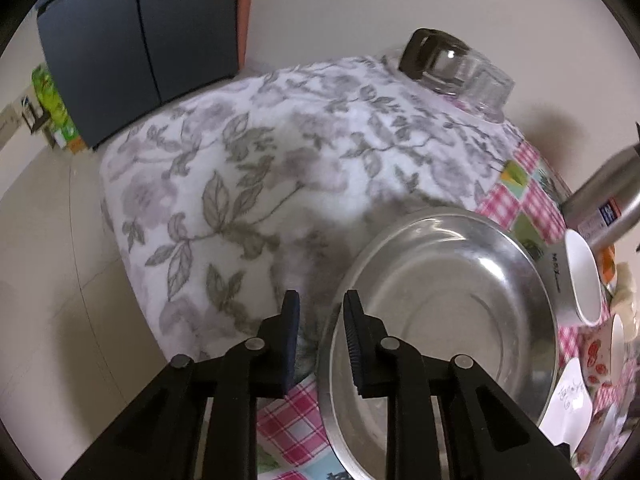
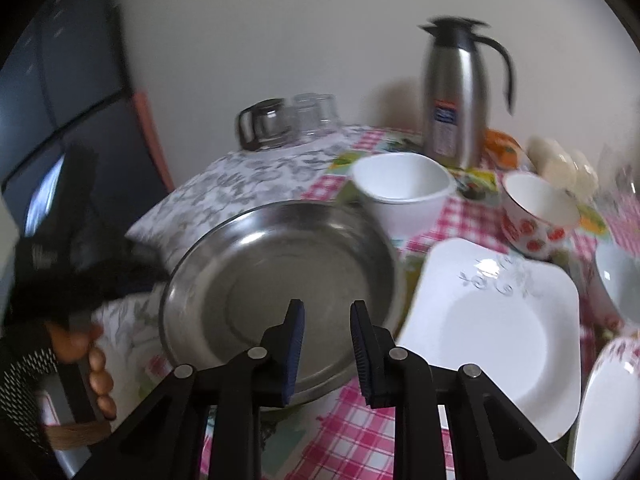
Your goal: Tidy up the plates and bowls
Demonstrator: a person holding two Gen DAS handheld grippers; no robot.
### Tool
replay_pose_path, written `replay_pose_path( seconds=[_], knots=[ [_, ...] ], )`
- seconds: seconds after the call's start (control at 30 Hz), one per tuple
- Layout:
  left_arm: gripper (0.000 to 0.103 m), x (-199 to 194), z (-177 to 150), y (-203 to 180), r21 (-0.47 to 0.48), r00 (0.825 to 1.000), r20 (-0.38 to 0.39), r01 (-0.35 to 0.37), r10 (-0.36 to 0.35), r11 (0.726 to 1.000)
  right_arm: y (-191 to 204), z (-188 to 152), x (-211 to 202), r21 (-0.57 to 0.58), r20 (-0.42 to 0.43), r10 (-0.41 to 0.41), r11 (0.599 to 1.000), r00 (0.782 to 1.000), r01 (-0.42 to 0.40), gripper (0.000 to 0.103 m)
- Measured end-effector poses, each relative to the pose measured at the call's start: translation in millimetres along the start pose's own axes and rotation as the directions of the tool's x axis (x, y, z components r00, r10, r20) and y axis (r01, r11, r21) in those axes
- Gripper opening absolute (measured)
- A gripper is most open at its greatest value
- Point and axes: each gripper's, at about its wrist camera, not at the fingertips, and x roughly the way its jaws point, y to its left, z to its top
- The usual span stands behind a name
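Steel plate (image 2: 280, 280): lies on the checked tablecloth (image 2: 348, 432), its far-left edge on a floral towel (image 1: 240, 152); thin, stiff, probably slippery; best pinched at the raised rim.
Left gripper (image 1: 318, 344): jaws narrowly apart, empty; one finger hangs over the plate's rim, the other outside it.
Right gripper (image 2: 327, 354): jaws narrowly apart, empty, above the near rim.
Square white plate (image 2: 492, 332): just right of the steel one; ceramic, heavier, breakable.
Farther: white bowl (image 2: 404, 188), strawberry bowl (image 2: 536, 216), flask (image 2: 456, 92).
Right view only: square plate whole, the hand (image 2: 86, 356) holding the left gripper.
Left view only: the towel's full spread, floor (image 1: 60, 280).
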Motion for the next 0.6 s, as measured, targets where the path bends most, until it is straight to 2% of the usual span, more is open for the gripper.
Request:
replay_pose_path(
  seconds=[0.07,0.17,0.23,0.27,0.3,0.37,0.4,0.47,0.6],
  knots=[
    [0.041,8,-1,0,0.009,1.0,-0.029,-0.002,0.002,1.0,-14,2,-2,0.05,0.01,-0.012,0.999,1.0,0.012,0.026],
    [0.043,17,-5,-2,0.005,0.998,-0.06,0.01,-0.01,1.0,-31,7,1,0.09,0.009,-0.031,0.995,0.999,0.03,0.027],
    [0.043,20,-7,-4,0.012,0.997,-0.074,0.023,-0.022,1.0,-39,9,5,0.109,0.002,-0.034,0.993,0.999,0.033,0.034],
    [0.043,22,-8,-4,0.017,0.997,-0.077,0.024,-0.023,1.0,-45,11,8,0.123,-0.001,-0.035,0.992,0.999,0.035,0.041],
    [0.042,25,-9,-5,0.022,0.997,-0.081,0.017,-0.015,1.0,-49,11,9,0.132,-0.004,-0.036,0.991,0.999,0.036,0.043],
    [0.03,28,-10,-5,0.018,0.996,-0.087,0.022,-0.02,1.0,-57,12,14,0.148,-0.011,-0.033,0.988,0.999,0.035,0.043],
    [0.029,27,-10,-4,0.014,0.996,-0.082,0.033,-0.032,0.999,-59,13,18,0.155,-0.014,-0.03,0.987,0.999,0.032,0.043],
    [0.025,24,-9,-5,0.03,0.997,-0.072,0.002,0.0,1.0,-63,16,22,0.161,-0.017,-0.021,0.987,1.0,0.023,0.043],
    [0.024,25,-5,7,-0.013,0.997,-0.082,-0.001,0.0,1.0,-57,17,31,0.138,-0.033,-0.004,0.99,0.999,0.009,0.043]
  ],
)
